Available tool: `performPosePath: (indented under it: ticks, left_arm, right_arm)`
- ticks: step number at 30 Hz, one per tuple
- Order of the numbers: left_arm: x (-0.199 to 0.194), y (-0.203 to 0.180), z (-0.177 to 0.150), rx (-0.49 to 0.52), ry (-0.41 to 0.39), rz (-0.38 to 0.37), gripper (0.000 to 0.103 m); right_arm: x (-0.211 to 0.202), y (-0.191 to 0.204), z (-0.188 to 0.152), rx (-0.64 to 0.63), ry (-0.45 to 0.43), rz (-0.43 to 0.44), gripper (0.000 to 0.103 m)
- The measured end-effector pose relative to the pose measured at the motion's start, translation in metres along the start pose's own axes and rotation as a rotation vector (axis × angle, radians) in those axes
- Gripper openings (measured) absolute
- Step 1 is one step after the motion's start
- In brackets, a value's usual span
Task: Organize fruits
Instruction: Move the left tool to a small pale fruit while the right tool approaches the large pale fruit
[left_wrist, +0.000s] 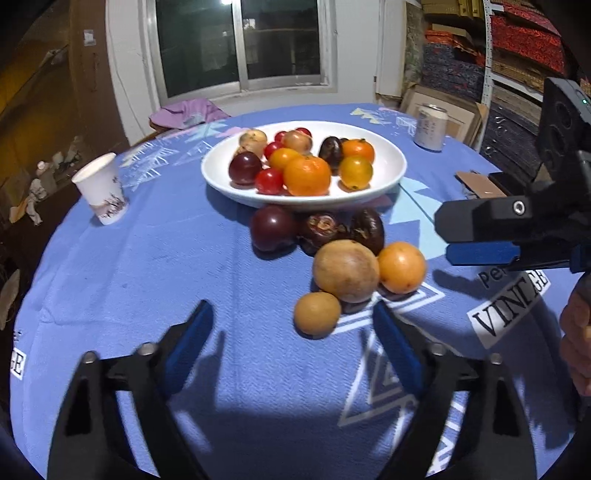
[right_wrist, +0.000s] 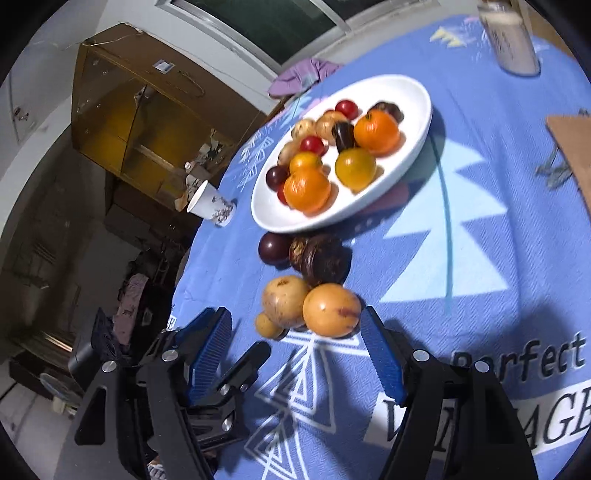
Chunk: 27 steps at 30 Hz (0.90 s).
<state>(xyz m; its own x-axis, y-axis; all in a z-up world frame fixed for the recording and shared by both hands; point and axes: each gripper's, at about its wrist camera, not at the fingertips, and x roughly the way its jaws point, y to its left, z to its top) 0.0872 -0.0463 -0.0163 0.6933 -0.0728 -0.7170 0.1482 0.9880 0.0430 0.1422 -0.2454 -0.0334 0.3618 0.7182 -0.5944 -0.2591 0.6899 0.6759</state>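
Left wrist view showed both tools, left tool (left_wrist: 291, 343) and right tool (left_wrist: 443, 236), wide and empty, flanking loose fruit (left_wrist: 345, 271) beside the plate (left_wrist: 391, 162), likely for picking.

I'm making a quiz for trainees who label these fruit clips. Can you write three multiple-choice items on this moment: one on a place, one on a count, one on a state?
1. Where do the loose fruits lie?
A. on the cloth in front of the white plate
B. inside the paper cup
C. on the windowsill

2. How many fruits lie off the plate?
A. two
B. six
C. ten

3. How is the left gripper?
A. shut on an orange
B. shut on nothing
C. open, holding nothing

Key: 1 A, the loose fruits sit on the blue cloth before the plate's near rim. 2 B, three dark, two tan and one orange. 3 C, its fingers stand apart over bare cloth.
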Motion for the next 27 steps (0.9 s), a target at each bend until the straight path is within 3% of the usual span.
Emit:
performPosePath:
  ticks: [3, 6, 12, 27]
  left_arm:
    - [0.010, 0.000, -0.002, -0.006, 0.049, -0.050, 0.053]
    - [0.013, -0.002, -0.003, -0.004, 0.057, -0.074, 0.052]
    - [0.018, -0.007, -0.001, 0.007, 0.075, -0.122, 0.052]
    - [0.027, -0.007, 0.007, -0.014, 0.085, -0.120, 0.049]
  right_arm:
    - [0.004, 0.000, -0.003, 0.010, 0.010, -0.005, 0.073]
    - [0.006, -0.001, -0.004, 0.018, 0.017, -0.023, 0.070]
    - [0.023, -0.009, -0.005, 0.041, 0.080, -0.047, 0.049]
    - [0.036, -0.019, 0.003, 0.115, 0.083, -0.011, 0.048]
